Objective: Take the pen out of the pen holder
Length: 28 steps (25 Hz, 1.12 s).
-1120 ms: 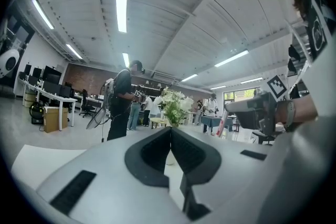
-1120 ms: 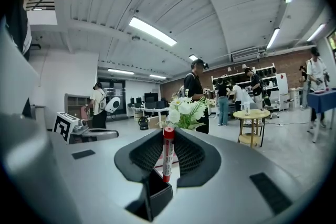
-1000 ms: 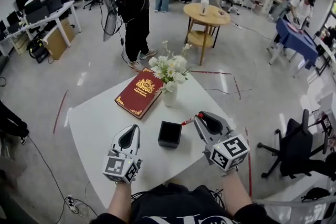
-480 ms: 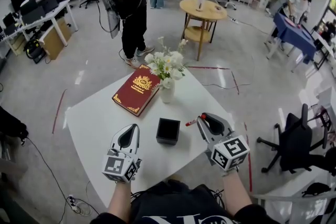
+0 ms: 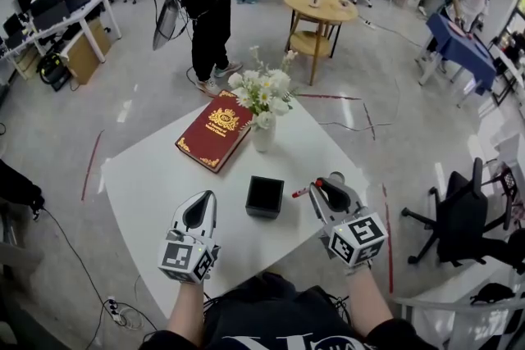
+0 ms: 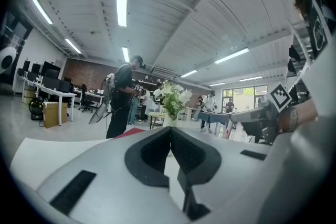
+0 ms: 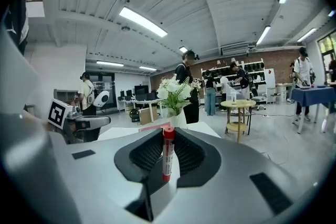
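A red-and-white pen [image 7: 167, 153] stands upright between the jaws of my right gripper [image 7: 168, 150], which is shut on it. From the head view the pen's red tip [image 5: 300, 193] pokes out left of the right gripper [image 5: 316, 195], just right of the black square pen holder [image 5: 265, 197] on the white table [image 5: 143, 184]. The holder looks empty. My left gripper [image 5: 200, 211] rests low at the holder's left, jaws closed together with nothing between them [image 6: 170, 136].
A red book [image 5: 215, 140] lies behind the holder, and a white vase of flowers [image 5: 263, 112] stands beside it. A person [image 5: 203, 4] stands past the table, near a round wooden table [image 5: 321, 19]. An office chair [image 5: 459, 229] is at the right.
My right gripper has sunk a little toward the table with the pen still in it. The left gripper has stayed put.
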Available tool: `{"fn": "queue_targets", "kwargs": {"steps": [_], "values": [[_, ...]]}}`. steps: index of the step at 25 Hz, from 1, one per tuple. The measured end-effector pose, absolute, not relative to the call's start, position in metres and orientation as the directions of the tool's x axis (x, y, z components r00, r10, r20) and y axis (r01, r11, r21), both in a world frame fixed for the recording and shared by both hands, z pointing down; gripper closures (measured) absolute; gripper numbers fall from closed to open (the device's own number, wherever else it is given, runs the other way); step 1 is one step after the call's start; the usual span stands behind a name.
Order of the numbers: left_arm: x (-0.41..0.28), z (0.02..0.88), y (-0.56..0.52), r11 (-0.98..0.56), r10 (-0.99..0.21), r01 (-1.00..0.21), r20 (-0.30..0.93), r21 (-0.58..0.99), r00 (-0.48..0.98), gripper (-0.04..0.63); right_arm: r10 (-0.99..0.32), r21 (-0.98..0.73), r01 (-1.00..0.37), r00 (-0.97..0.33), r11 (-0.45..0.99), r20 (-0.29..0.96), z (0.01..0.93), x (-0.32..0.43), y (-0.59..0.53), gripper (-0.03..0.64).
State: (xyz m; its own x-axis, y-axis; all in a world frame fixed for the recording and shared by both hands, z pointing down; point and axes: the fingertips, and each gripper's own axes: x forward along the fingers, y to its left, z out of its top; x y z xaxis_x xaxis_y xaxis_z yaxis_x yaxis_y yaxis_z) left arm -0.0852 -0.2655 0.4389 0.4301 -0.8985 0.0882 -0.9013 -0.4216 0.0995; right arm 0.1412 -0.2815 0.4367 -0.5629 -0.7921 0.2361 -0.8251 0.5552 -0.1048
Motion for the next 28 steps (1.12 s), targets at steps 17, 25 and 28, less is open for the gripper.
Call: {"fn": "queue_targets", "kwargs": {"steps": [17,25,28], "values": [[-0.092,0.449,-0.260,-0.396,-0.908,-0.913,0.105,0.103,0.406,0.591,-0.798,-0.118,-0.841,-0.538,0.527,0.271,0.460,0.147,-0.272,0.541],[-0.094,0.450,-0.262,-0.388,-0.912,-0.916,0.104,0.101,0.397,0.591,-0.792,-0.118,-0.836,-0.546,0.536,0.275,0.463,0.143,-0.272,0.541],[-0.096,0.448,-0.262,-0.384,-0.914,-0.918,0.099,0.097,0.392,0.591,-0.791,-0.118,-0.835,-0.549,0.538,0.270,0.462,0.142,-0.272,0.541]]}}
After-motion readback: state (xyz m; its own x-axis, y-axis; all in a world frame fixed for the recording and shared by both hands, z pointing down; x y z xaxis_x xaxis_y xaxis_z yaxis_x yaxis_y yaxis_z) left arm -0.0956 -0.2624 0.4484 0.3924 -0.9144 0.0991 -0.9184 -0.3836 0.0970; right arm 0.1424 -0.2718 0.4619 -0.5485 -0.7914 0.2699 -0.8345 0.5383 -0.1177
